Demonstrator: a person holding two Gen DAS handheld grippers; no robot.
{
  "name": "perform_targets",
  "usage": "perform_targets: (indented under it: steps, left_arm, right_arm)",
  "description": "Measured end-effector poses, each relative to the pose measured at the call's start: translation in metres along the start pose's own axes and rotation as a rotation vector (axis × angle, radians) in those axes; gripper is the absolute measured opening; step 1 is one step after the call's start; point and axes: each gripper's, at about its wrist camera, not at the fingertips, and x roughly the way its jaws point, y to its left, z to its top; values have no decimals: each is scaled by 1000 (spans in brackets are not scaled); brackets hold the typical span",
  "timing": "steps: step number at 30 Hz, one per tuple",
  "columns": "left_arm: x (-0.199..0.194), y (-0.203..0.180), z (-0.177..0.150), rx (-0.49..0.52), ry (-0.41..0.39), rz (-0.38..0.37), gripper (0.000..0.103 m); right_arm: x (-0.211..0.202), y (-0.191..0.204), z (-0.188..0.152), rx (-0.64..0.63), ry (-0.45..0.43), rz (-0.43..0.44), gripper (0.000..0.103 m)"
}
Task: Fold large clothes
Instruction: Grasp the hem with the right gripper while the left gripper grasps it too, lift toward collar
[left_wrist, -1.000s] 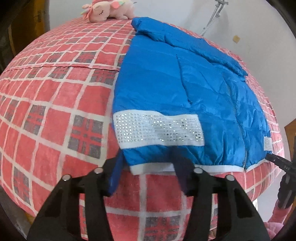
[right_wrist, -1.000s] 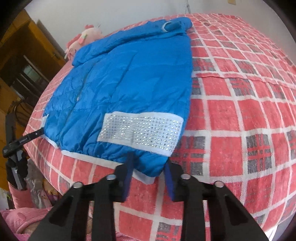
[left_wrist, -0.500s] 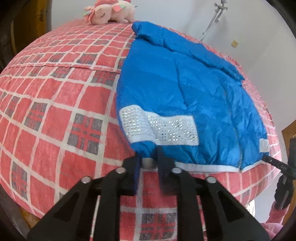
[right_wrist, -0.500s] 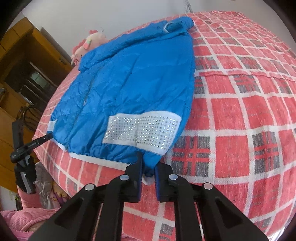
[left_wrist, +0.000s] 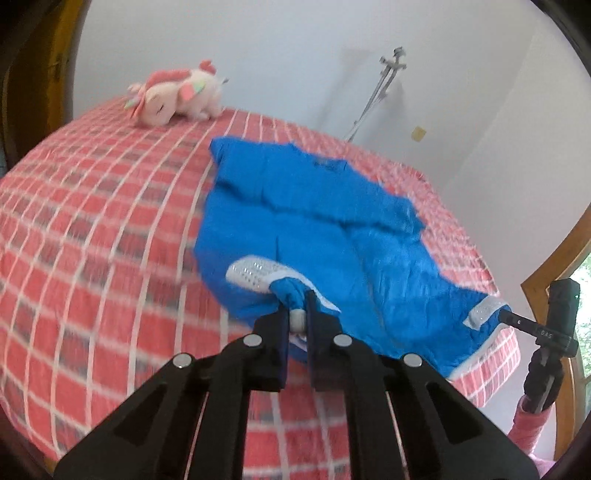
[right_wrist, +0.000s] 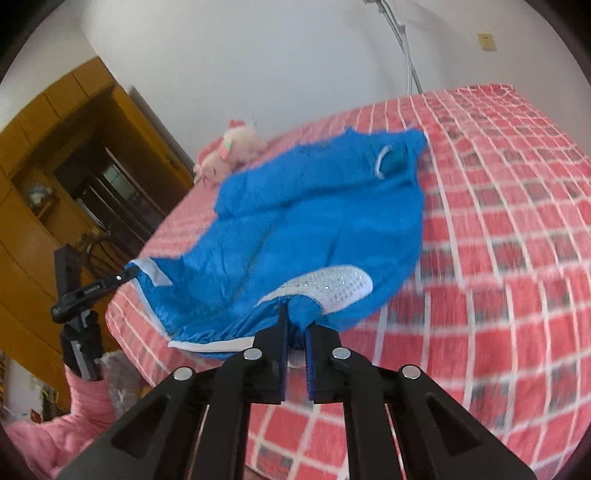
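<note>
Jacket (left_wrist: 332, 221), a blue padded one, lies spread across the red checked bed (left_wrist: 92, 240) in the middle of the left wrist view, its lower left hem corner raised off the cover. The left gripper (left_wrist: 297, 317) has just closed there and pinches that corner, blue shell and white trim bunched between the jaws beside the studded white band (left_wrist: 255, 275). I judge the cloth light, puffy and slick, so it will billow and may slide; the firmer banded hem corners look like the best hold. At the right edge this view alone shows the other gripper clamped on the far hem corner, and a pink plush toy (left_wrist: 177, 96) whole at upper left

Right wrist view: the jacket (right_wrist: 314, 221) fills the centre, and the right gripper (right_wrist: 295, 328) has likewise just closed, nipping the hem corner below its studded band (right_wrist: 332, 288). Only here do the collar loop (right_wrist: 382, 160) and a wooden wardrobe (right_wrist: 74, 177) at left show
</note>
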Motion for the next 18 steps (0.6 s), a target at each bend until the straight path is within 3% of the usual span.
perform_targets:
  steps: [8,18]
  left_arm:
    - [40,8,73,-45,-37,-13,6]
    - [114,13,153,-55,-41,18,6]
  right_arm:
    - [18,-27,85,83,-6,74,7]
    - [78,-70,163,179,15,36,7]
